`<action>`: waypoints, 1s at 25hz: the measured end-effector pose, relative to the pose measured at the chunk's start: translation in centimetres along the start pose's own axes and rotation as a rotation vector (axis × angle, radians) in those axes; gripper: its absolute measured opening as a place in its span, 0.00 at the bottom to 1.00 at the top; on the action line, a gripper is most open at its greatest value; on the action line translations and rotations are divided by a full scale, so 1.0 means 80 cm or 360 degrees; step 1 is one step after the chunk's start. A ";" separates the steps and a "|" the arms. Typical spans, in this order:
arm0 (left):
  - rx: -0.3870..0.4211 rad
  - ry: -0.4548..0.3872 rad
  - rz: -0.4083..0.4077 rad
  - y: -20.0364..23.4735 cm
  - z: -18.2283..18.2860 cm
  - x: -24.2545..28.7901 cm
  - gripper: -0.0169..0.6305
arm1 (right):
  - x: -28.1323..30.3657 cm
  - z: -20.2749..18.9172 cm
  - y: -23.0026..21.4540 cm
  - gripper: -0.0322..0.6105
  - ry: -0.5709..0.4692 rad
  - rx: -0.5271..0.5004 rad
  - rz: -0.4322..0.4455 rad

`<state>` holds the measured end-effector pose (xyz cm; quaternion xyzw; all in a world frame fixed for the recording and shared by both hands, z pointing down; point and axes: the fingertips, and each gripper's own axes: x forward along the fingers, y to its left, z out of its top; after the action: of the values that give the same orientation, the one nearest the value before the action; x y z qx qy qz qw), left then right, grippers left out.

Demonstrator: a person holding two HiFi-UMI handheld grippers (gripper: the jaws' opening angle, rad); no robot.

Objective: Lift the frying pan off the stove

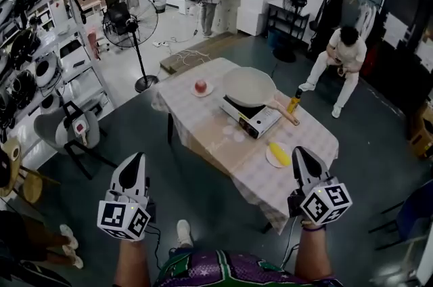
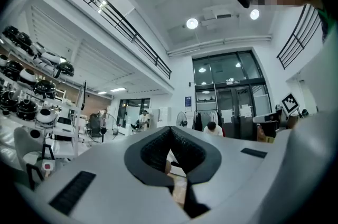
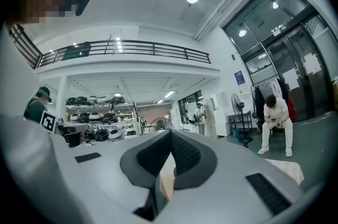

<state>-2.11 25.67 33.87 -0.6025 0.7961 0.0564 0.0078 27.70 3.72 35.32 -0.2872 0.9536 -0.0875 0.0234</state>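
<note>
A pale frying pan [image 1: 249, 86] with a wooden handle [image 1: 285, 114] sits on a small portable stove [image 1: 251, 118], on a table with a checked cloth [image 1: 223, 143]. Both grippers are held well short of the table, near my body. My left gripper [image 1: 139, 157] is down at the left, shut and empty. My right gripper [image 1: 298, 151] hovers by the table's near right corner, also shut with nothing in it. In the left gripper view the gripper [image 2: 170, 130] has its jaws closed together, and so does the gripper [image 3: 170, 134] in the right gripper view; both point up across the room.
On the table are an apple on a plate [image 1: 201, 86], a yellow bottle [image 1: 294, 101] and a plate with something yellow [image 1: 278, 154]. A standing fan [image 1: 131, 21] and a grey chair [image 1: 70, 131] are on the left. A person sits at the back right [image 1: 342, 52].
</note>
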 end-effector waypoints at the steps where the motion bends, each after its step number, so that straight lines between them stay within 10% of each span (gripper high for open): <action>1: 0.0000 -0.0001 -0.0017 0.016 0.003 0.017 0.06 | 0.018 0.003 0.002 0.06 -0.0005 0.0005 -0.0022; 14: -0.0077 0.0001 -0.0232 0.209 -0.013 0.201 0.06 | 0.227 -0.012 0.029 0.06 -0.0016 0.0058 -0.0217; 25: -0.0060 0.0082 -0.0591 0.151 -0.052 0.383 0.06 | 0.249 -0.009 -0.060 0.06 0.0015 -0.0078 -0.0443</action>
<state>-21.85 -0.91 36.52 -0.7404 0.6699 0.0534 -0.0135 13.62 -11.12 37.03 -0.4167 0.9065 -0.0678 -0.0004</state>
